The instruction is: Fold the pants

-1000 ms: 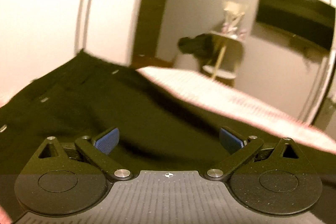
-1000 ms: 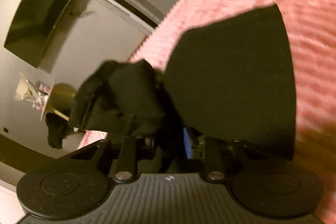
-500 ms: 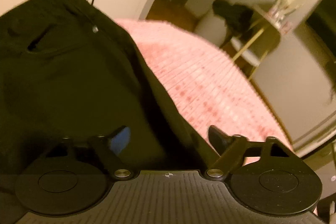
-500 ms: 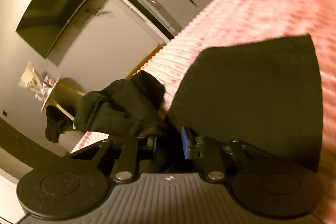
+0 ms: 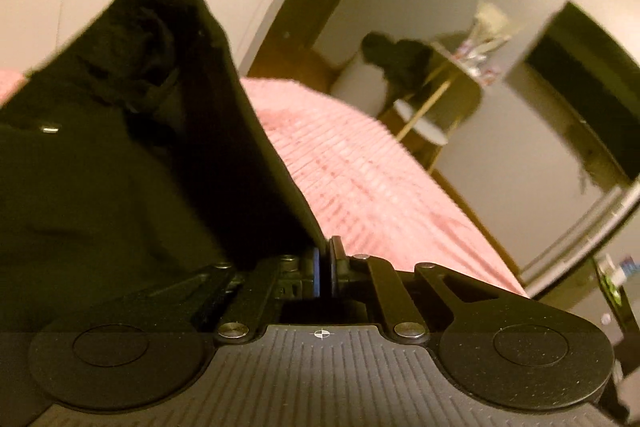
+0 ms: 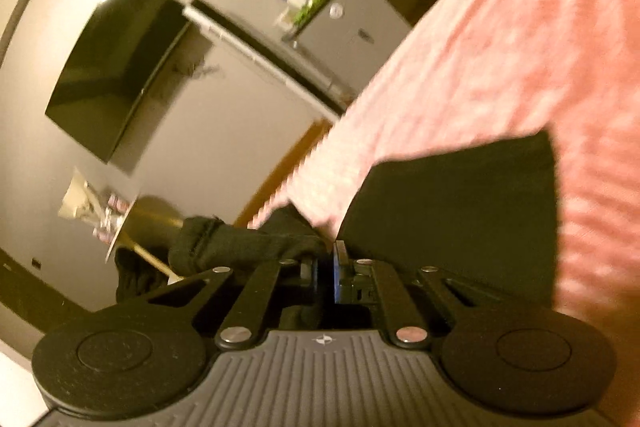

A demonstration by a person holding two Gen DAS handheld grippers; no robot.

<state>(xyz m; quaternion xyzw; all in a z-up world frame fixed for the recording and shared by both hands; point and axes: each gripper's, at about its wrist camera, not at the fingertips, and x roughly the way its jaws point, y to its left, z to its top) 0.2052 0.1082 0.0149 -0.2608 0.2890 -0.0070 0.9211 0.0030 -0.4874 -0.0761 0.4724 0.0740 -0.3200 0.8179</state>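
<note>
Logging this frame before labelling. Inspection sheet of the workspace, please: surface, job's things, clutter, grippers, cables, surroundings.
Surface: pink ribbed bedspread, bare beside the cloth.
Job's things: black pants, one part lifted and bunched in the left view; in the right view a flat part lies on the bedspread and a hem end sticks out past the jaws.
Clutter: nothing seen on the bed besides the pants.
Grippers: left gripper, jaws shut on a pants edge; right gripper, jaws shut on pants cloth.
Cables: nothing seen.
Surroundings: wall TV; round side table with dark clothing draped by it; grey cabinet with small items on top, blurred.
</note>
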